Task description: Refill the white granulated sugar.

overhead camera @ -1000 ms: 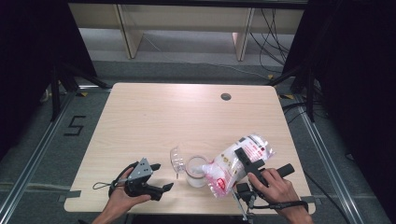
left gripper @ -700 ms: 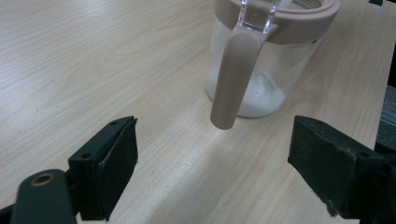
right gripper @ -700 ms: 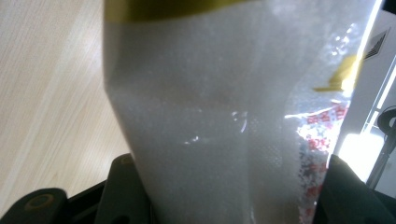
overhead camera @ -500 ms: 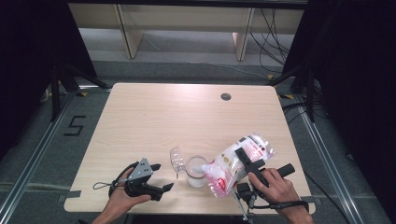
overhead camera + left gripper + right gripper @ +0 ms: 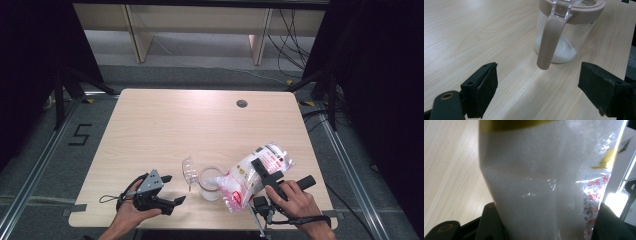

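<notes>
Table [image 5: 165, 130]: pale wood, seen from above, with a small dark round hole [image 5: 242, 103] near its far edge.
Bag [image 5: 252, 175]: clear plastic with red print, full of white grains, near the table's front right. It is tilted, its lower end over the jar's mouth. In the right gripper view the bag [image 5: 544, 182] rises between the two black jaws.
Jar [image 5: 210, 183]: clear glass, upright on the table near the front edge, between the two hands, with a little white powder at the bottom. The left gripper view shows the jar [image 5: 566, 32] with a pinkish-brown rim and a strap of the same colour hanging down its side.
Lid [image 5: 189, 171]: clear, flipped up at the jar's left side.
Right gripper [image 5: 262, 175]: held in the person's right hand, jaws clamped on the bag's sides.
Left gripper [image 5: 172, 189]: held in the left hand, left of the jar and apart from it, jaws wide with nothing between them.
</notes>
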Tool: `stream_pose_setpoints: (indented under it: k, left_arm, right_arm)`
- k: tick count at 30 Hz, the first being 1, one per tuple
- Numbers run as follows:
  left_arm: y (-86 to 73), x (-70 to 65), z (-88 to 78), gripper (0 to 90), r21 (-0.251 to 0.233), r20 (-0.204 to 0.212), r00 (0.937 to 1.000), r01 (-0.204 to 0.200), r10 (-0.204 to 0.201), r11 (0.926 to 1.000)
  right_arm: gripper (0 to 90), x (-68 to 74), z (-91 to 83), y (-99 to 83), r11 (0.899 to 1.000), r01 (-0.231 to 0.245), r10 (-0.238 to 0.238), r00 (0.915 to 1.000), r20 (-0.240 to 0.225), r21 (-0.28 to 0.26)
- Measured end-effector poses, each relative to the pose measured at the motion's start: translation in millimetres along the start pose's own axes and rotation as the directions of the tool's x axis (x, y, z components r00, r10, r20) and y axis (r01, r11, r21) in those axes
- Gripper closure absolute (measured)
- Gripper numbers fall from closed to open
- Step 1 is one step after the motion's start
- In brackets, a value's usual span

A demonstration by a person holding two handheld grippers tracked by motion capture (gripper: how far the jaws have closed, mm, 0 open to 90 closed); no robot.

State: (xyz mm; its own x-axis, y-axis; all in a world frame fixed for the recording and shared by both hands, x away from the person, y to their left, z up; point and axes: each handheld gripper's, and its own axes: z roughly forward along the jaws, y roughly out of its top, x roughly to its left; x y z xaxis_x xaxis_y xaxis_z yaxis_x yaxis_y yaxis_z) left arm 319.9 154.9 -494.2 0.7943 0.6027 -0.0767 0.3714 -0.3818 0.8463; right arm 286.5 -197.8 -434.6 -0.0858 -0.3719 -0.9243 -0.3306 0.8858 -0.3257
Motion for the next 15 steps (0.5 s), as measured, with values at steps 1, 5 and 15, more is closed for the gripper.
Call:
stream_pose_setpoints:
  k: [1, 5, 15]
  left_arm:
    - [-0.2, -2.2, 1.2, 15.3, -0.022, 0.011, 0.9996, 0.026, -0.026, 0.9994]
    - [-0.1, -0.2, 0.1, 15.3, -0.002, 0.003, 1.0, -0.001, 0.001, 1.0]
    - [-0.1, -1.4, 1.0, 15.3, -0.017, 0.01, 0.9998, 0.015, -0.015, 0.9997]
  right_arm:
    - [52.4, -2.3, 0.5, 0.0, 1.0, 0.028, -0.028, 0.9996, 0.009, -0.011]
    - [52.4, -3.3, 0.5, -0.3, 0.999, 0.033, -0.032, 0.9994, 0.014, -0.013]
    - [52.5, -2.8, -1.4, 0.2, 1.0, 0.024, -0.024, 0.9997, 0.004, 0.004]
